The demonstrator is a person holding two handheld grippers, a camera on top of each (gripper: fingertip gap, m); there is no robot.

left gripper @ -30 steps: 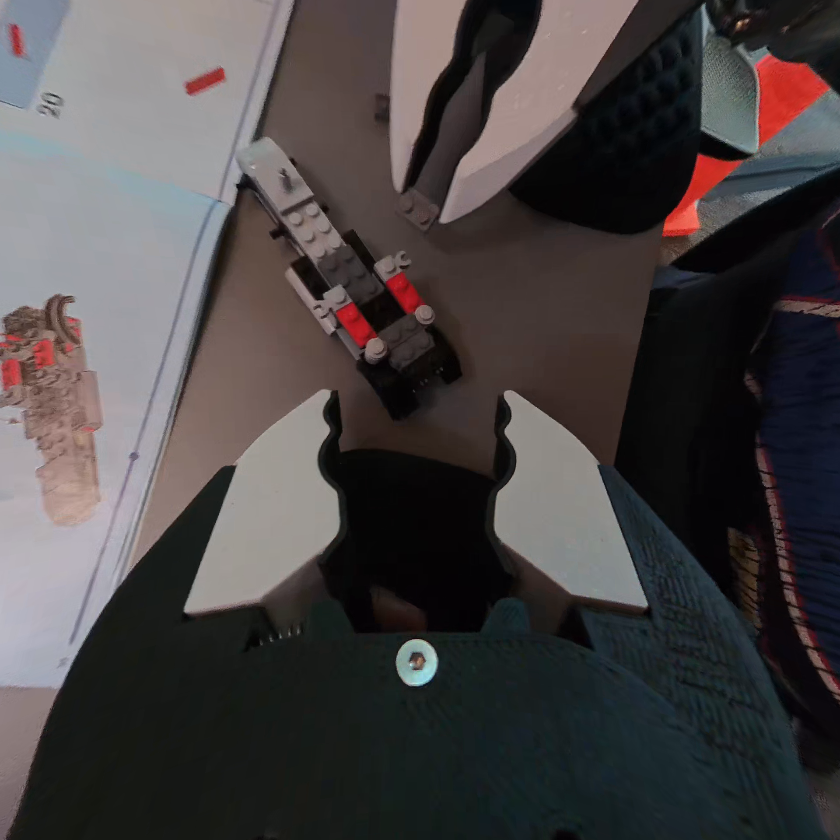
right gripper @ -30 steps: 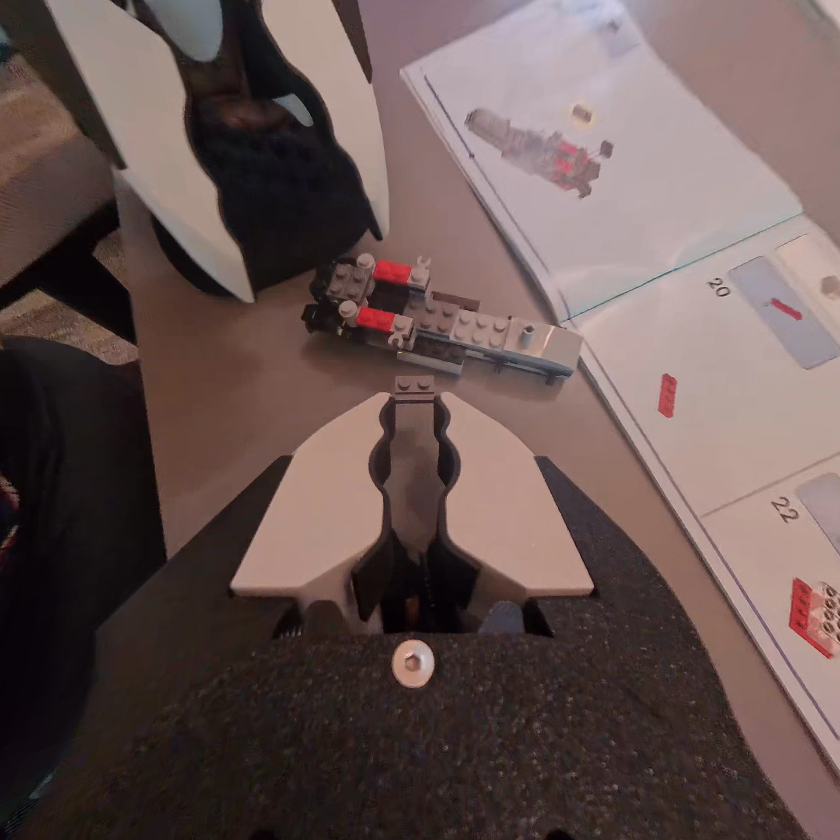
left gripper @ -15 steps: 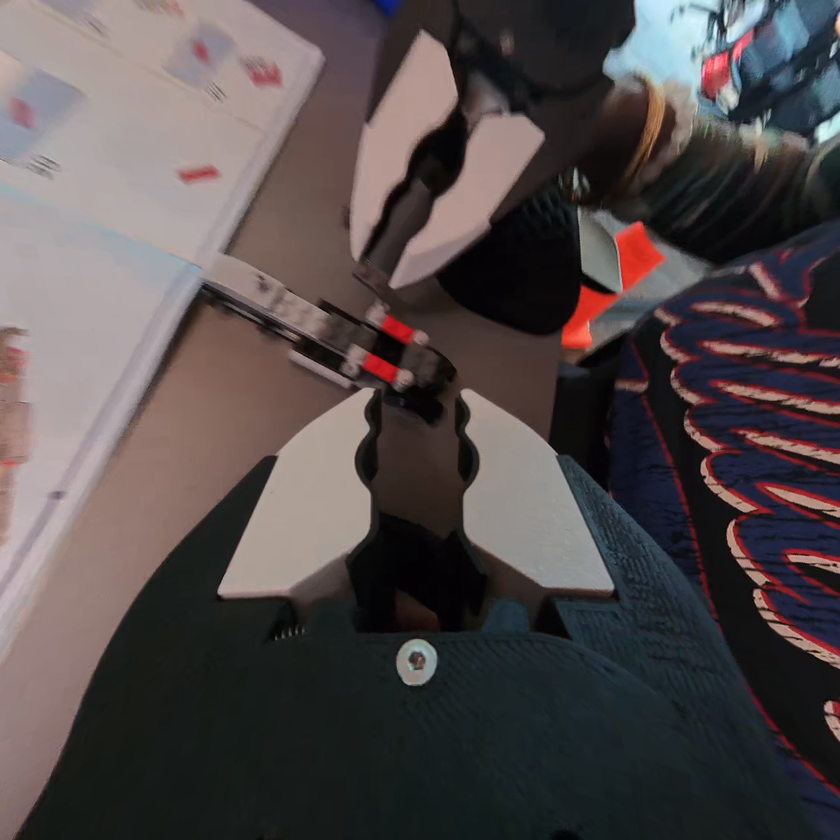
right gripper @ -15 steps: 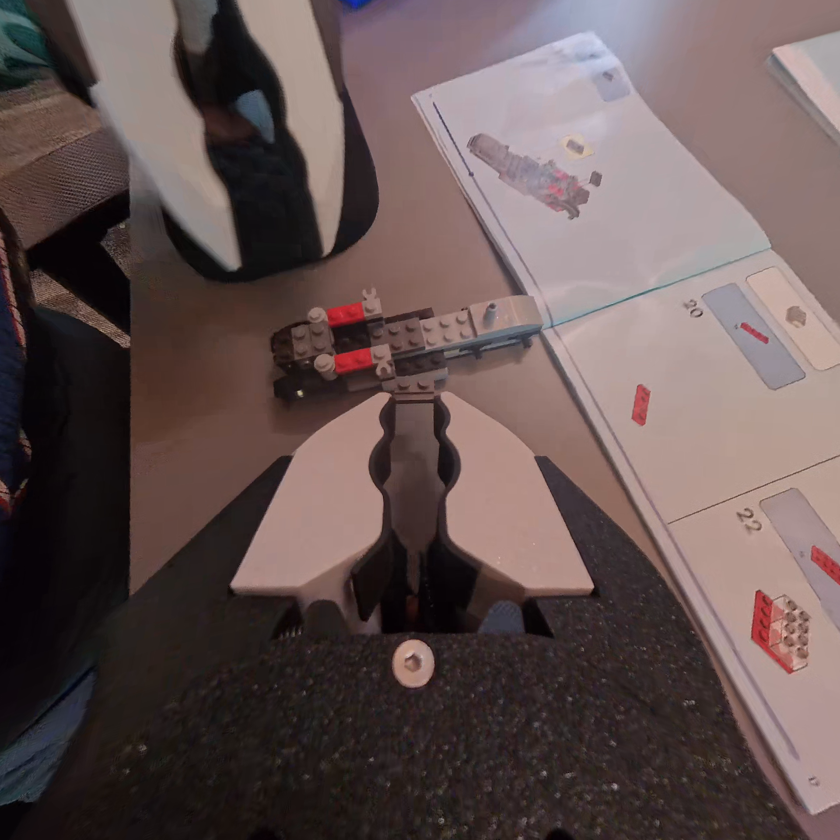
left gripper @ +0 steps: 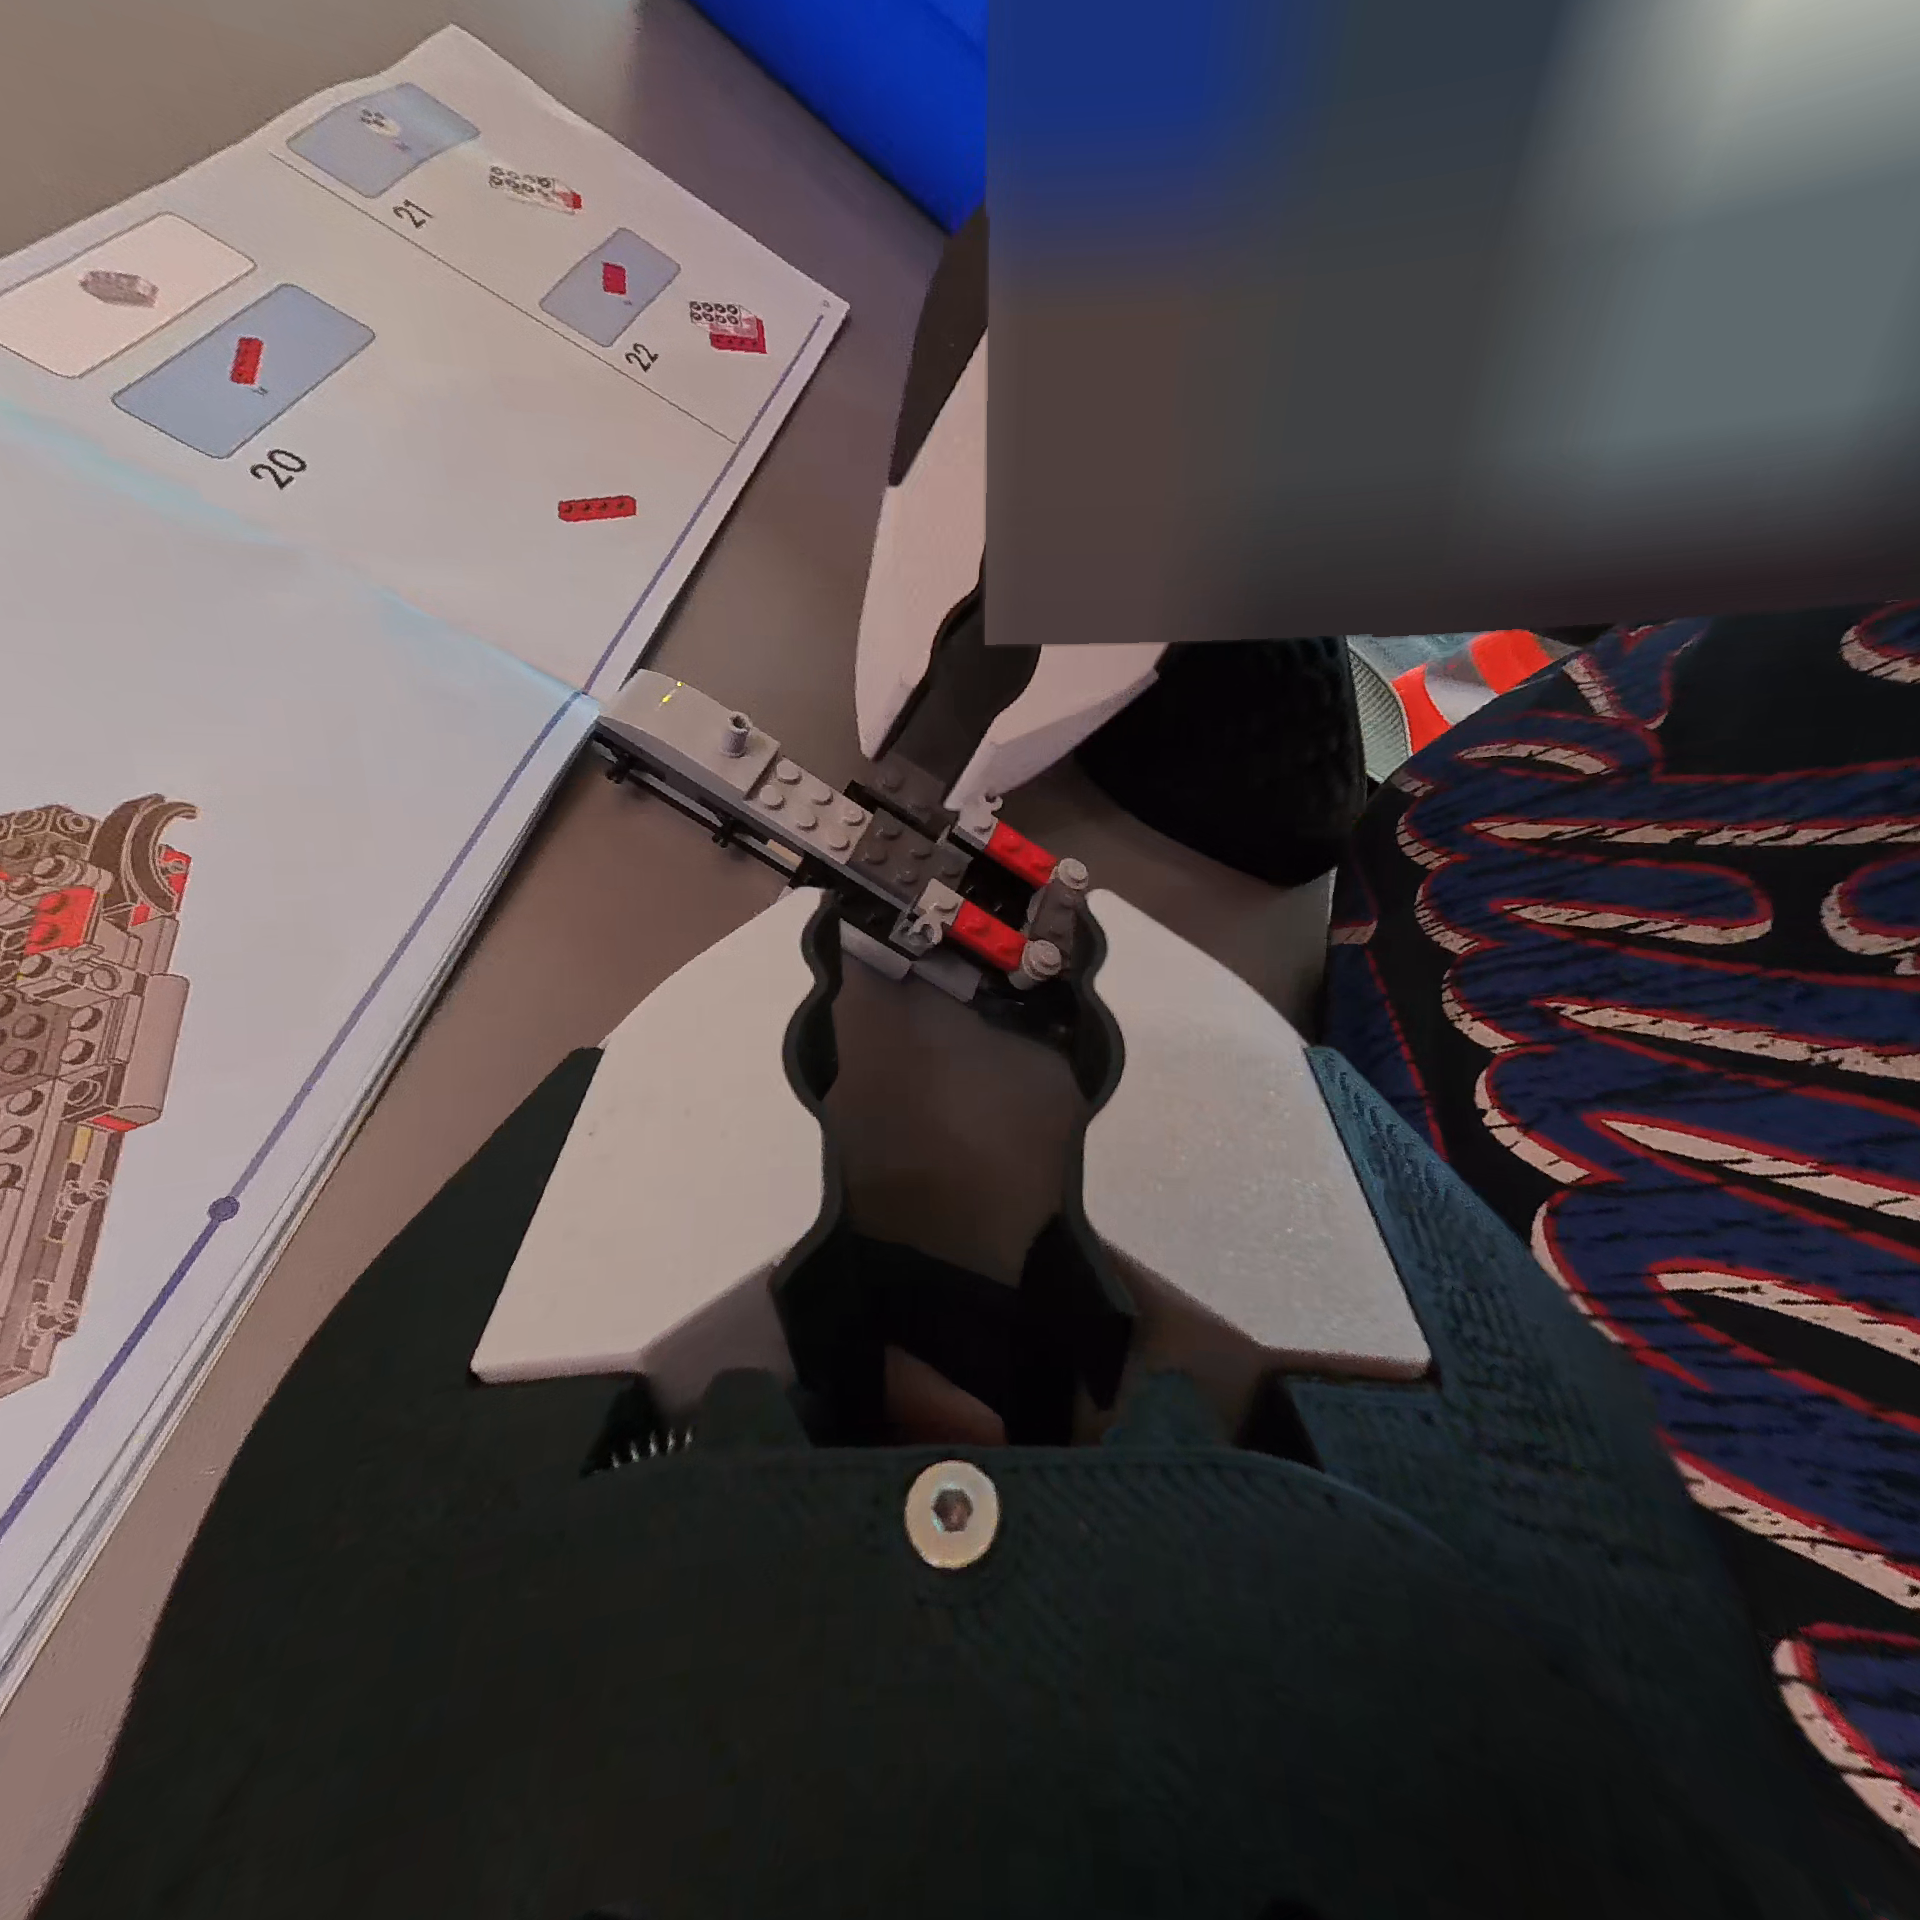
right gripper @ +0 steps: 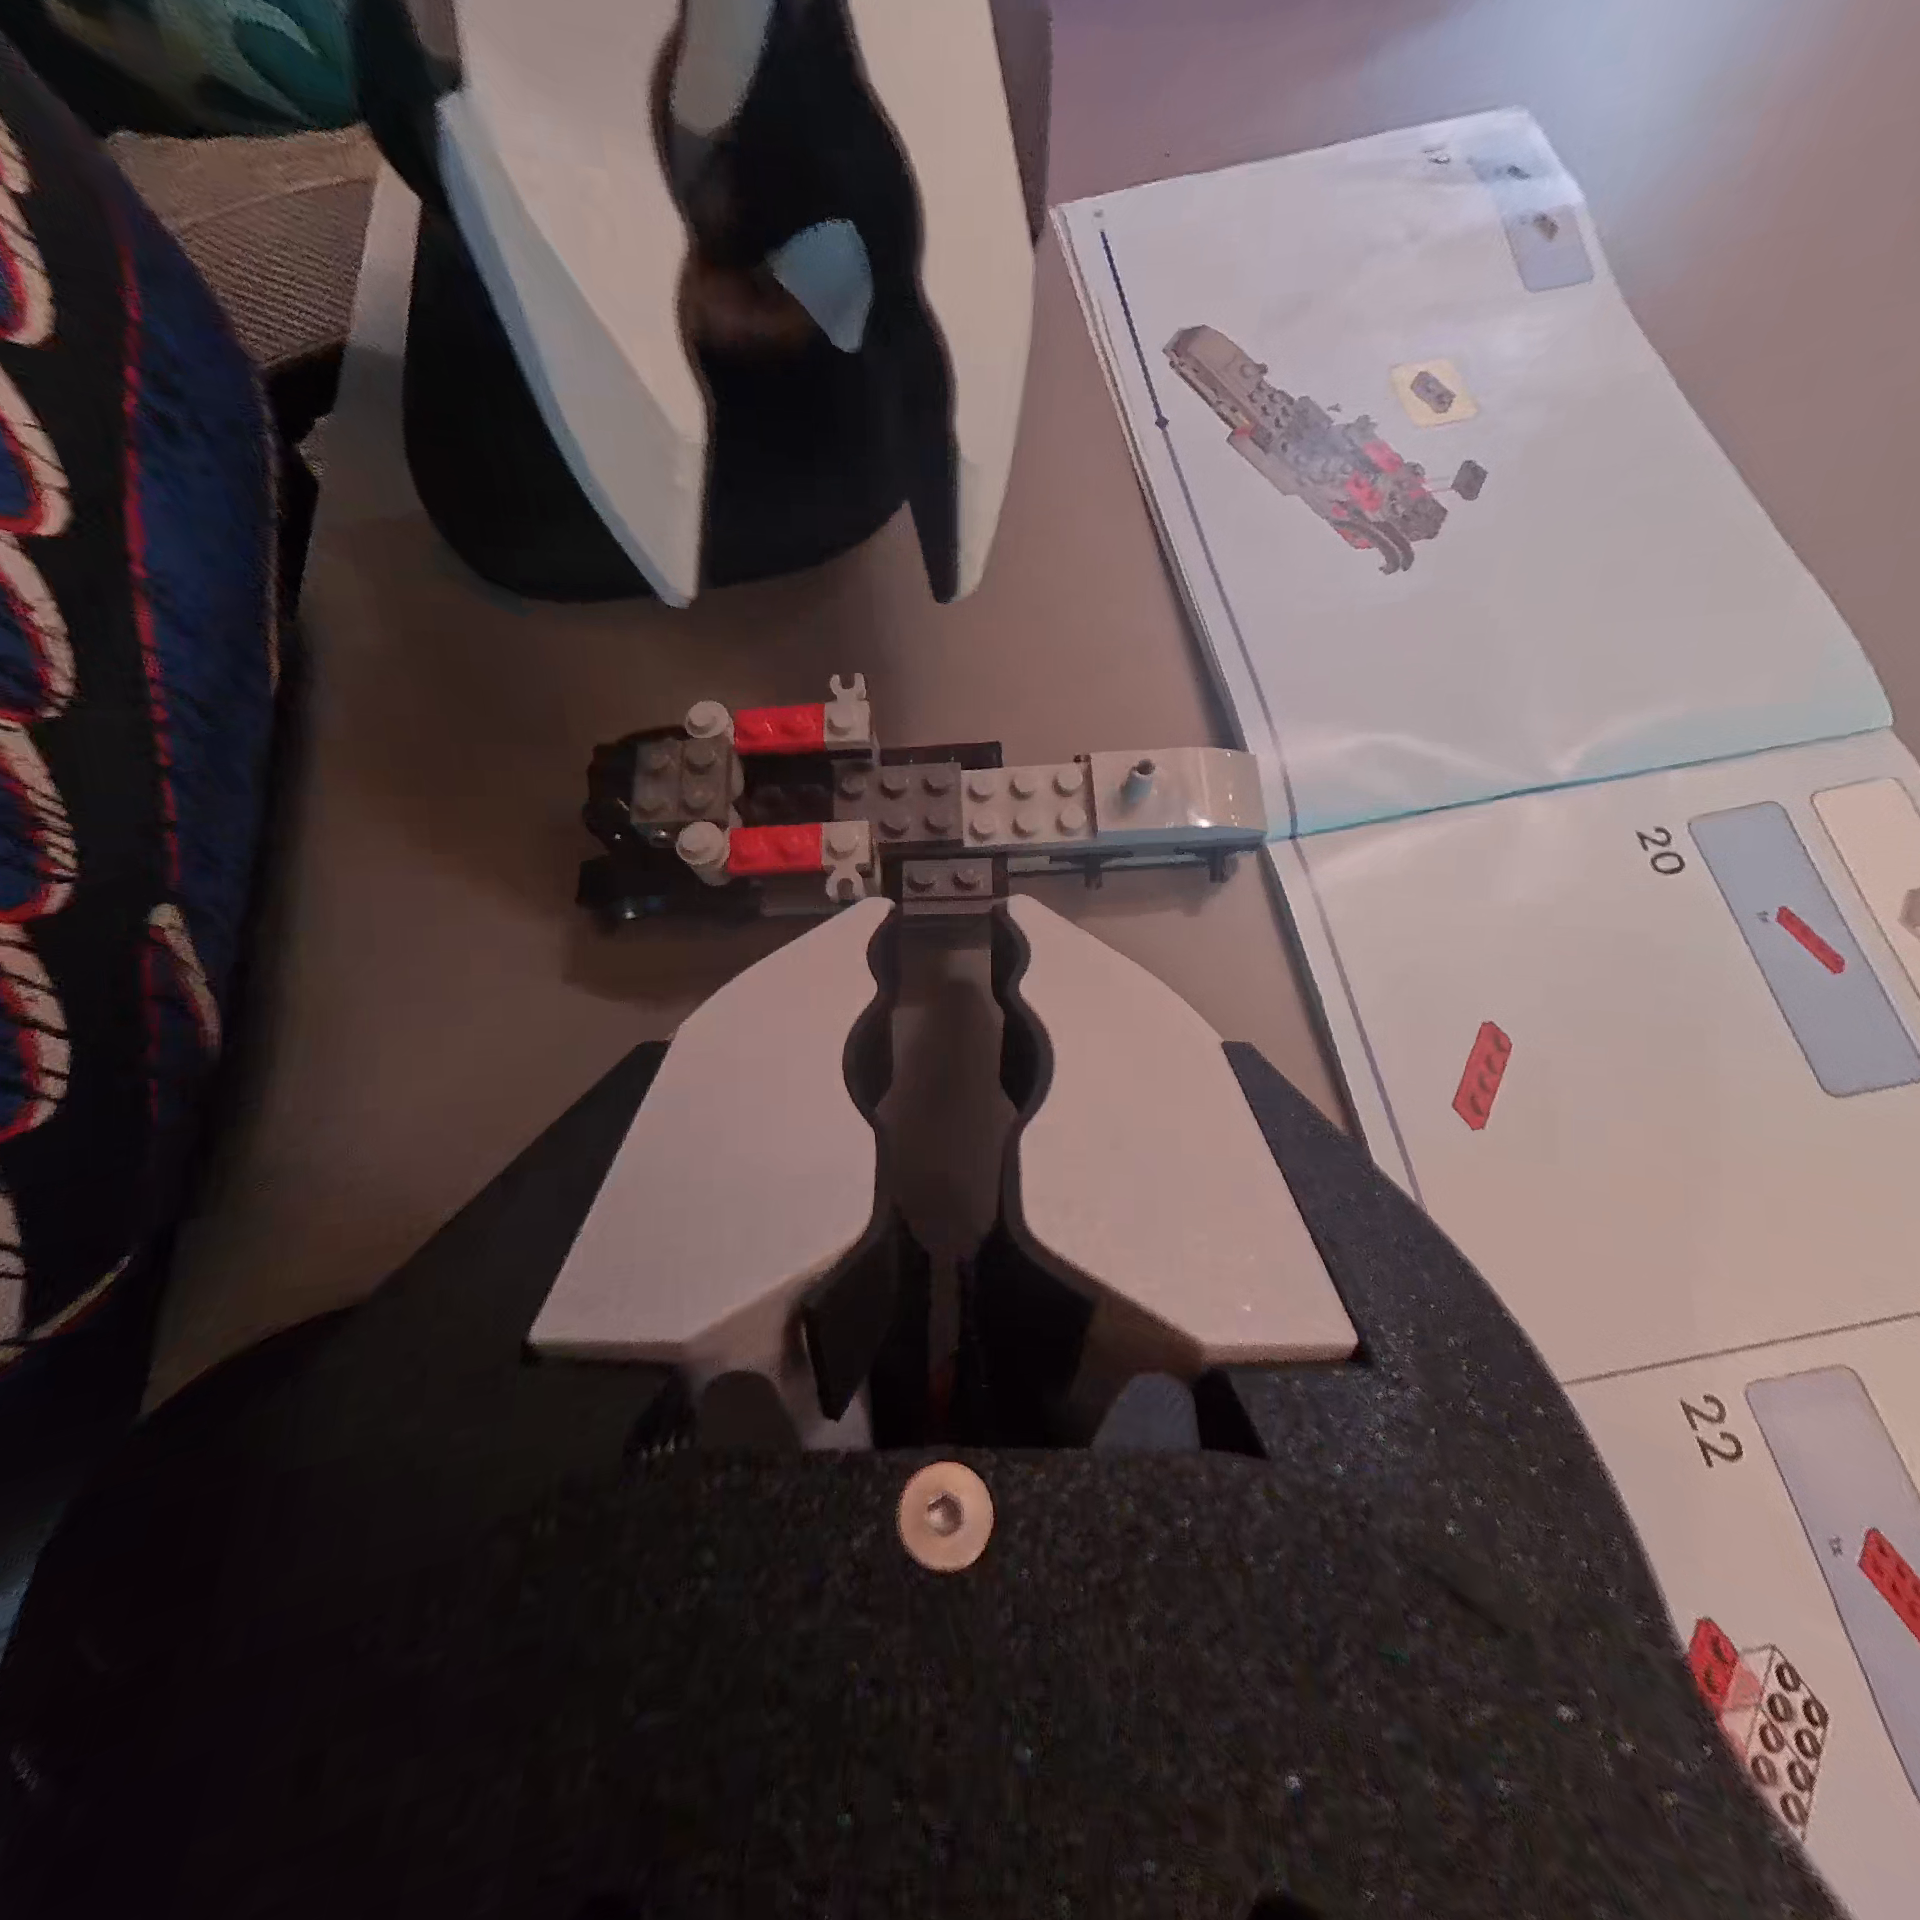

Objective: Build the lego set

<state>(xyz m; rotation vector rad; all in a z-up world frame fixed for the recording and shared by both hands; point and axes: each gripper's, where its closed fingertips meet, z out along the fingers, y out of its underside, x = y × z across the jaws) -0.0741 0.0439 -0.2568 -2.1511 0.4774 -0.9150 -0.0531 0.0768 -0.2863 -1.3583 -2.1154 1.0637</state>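
Observation:
A partly built lego model (left gripper: 831,821) of grey, black and red parts lies on the brown table (left gripper: 644,1039). It also shows in the right wrist view (right gripper: 935,800). My right gripper (right gripper: 945,909) is shut on a small dark grey two-stud plate (right gripper: 943,881) and holds it against the model's near side, by the dark grey middle section. The left wrist view shows that plate (left gripper: 902,779) between the right fingertips. My left gripper (left gripper: 951,914) is open, with the model's rear end between its fingertips in its own view. In the right wrist view the left gripper (right gripper: 821,597) stands short of the model.
An open instruction booklet (left gripper: 312,623) lies next to the model's front tip; it also shows in the right wrist view (right gripper: 1558,935). A person's dark patterned garment (left gripper: 1662,1039) is at the table edge. A blue object (left gripper: 852,83) is at the far side.
My left gripper narrowed from wide open and moved up to the model's rear end. My right gripper carried the small grey plate up to the model's side, still shut on it.

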